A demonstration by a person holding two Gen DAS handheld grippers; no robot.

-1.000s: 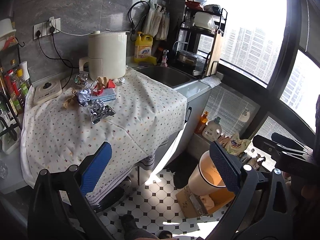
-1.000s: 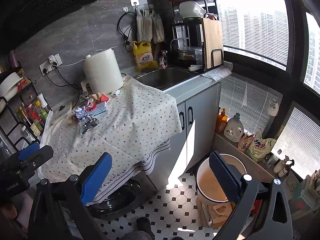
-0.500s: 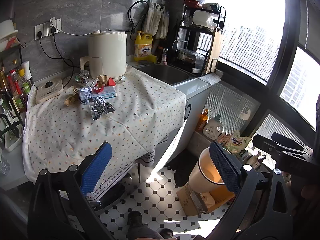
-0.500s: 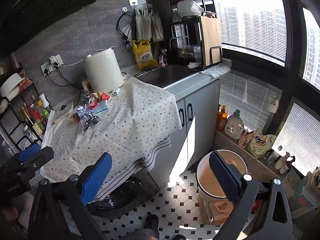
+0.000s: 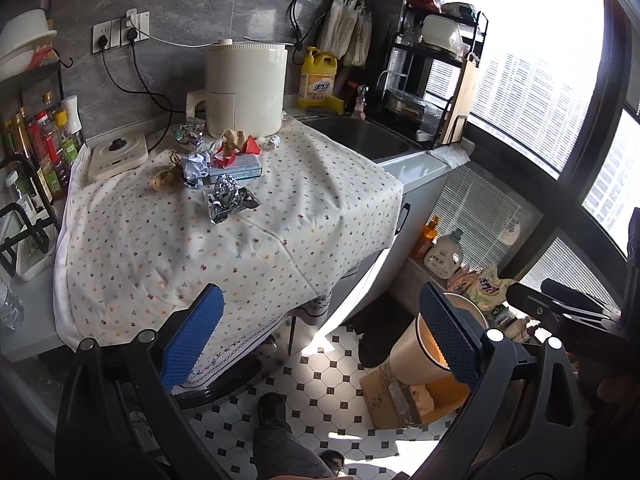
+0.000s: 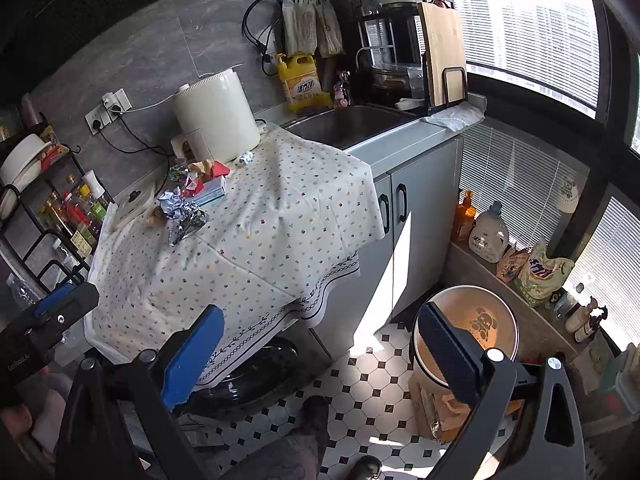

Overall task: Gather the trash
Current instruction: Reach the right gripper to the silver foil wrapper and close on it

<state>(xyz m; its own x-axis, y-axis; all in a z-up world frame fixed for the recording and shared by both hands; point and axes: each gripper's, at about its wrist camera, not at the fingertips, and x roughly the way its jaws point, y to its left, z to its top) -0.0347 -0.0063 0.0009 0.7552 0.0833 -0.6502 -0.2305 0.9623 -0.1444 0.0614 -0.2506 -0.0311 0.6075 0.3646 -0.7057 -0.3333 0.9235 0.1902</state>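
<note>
Trash [image 5: 224, 176] sits piled at the back of the tablecloth [image 5: 248, 240] by the white pot [image 5: 246, 88], so both empty, wide-open grippers [image 5: 320, 344] [image 6: 316, 354] should start with the foil wrapper [image 5: 230, 200], then carry it to the bin [image 6: 468, 332].

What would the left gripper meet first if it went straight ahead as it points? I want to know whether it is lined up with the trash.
Probably the dotted tablecloth near its front edge. The left gripper is open, and the foil wrapper lies farther back and left; depth is unclear.

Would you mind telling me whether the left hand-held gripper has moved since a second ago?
Yes: the left hand-held gripper has backed away from the white appliance.
</note>
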